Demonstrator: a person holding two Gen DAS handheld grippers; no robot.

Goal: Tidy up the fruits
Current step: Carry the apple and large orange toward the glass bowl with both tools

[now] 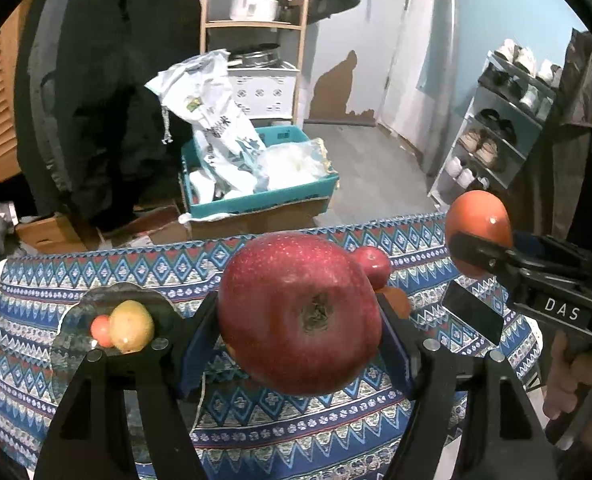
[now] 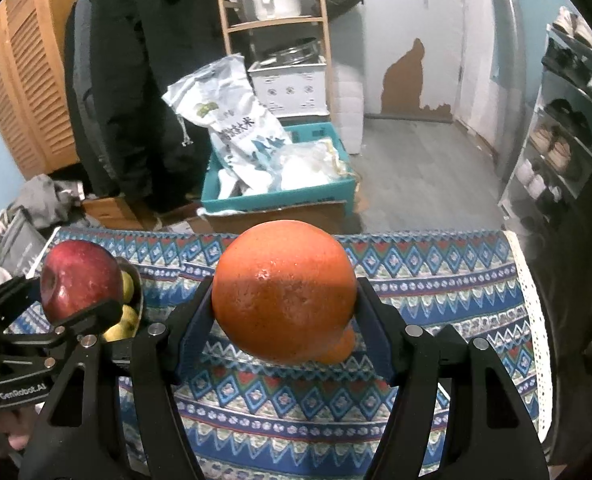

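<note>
My left gripper (image 1: pixel 300 312) is shut on a big red apple (image 1: pixel 296 312), held above the patterned tablecloth (image 1: pixel 255 420). The same apple (image 2: pixel 81 282) shows at the left of the right wrist view. My right gripper (image 2: pixel 283 300) is shut on an orange (image 2: pixel 283 292), also lifted off the cloth; this orange (image 1: pixel 478 228) appears at the right of the left wrist view. A glass plate (image 1: pixel 71 340) at the left holds a yellow fruit (image 1: pixel 131 330) and a small red one (image 1: pixel 101 330). A second red apple (image 1: pixel 372 266) and an orange fruit (image 1: pixel 398 302) lie on the cloth behind the held apple.
Beyond the table's far edge stand a teal box (image 1: pixel 263 196) with white bags, a wooden shelf (image 1: pixel 255 24) with pots, a dark hanging coat (image 1: pixel 107 80) and a shoe rack (image 1: pixel 496 128) at the right. A hand (image 1: pixel 576 392) grips the right tool.
</note>
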